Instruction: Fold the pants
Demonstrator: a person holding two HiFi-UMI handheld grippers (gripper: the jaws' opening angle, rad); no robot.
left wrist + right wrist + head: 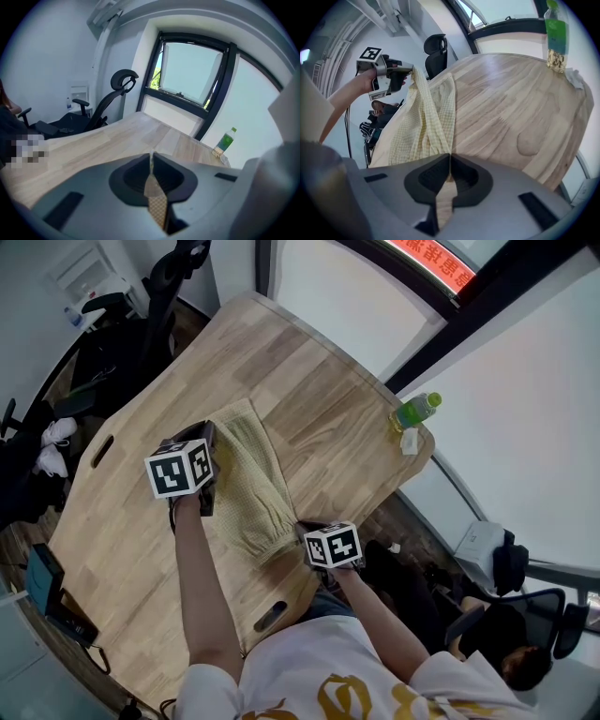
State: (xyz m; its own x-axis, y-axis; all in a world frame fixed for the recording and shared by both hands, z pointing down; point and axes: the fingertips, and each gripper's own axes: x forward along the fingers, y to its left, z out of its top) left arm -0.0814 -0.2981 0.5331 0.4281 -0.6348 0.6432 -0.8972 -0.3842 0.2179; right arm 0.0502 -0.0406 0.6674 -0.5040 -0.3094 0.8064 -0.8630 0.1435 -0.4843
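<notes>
The pale yellow checked pants (pixel 251 486) lie in a long strip across the wooden table (pixel 319 399). My left gripper (pixel 212 448) is shut on their far end and holds it raised off the table; a fold of checked cloth (pixel 157 202) shows pinched between its jaws (pixel 151 157). My right gripper (pixel 303 532) is shut on the near end, by the table's front edge, with cloth (pixel 443 199) running between its jaws (pixel 449 157). In the right gripper view the pants (pixel 424 122) rise in a ridge up to the left gripper (pixel 406 71).
A green-labelled bottle (pixel 415 412) stands at the table's right corner, also in the left gripper view as the bottle (pixel 225 140). Black office chairs (pixel 141 306) stand beyond the far left edge. Cable slots (pixel 270 616) pierce the tabletop. A window wall runs on the right.
</notes>
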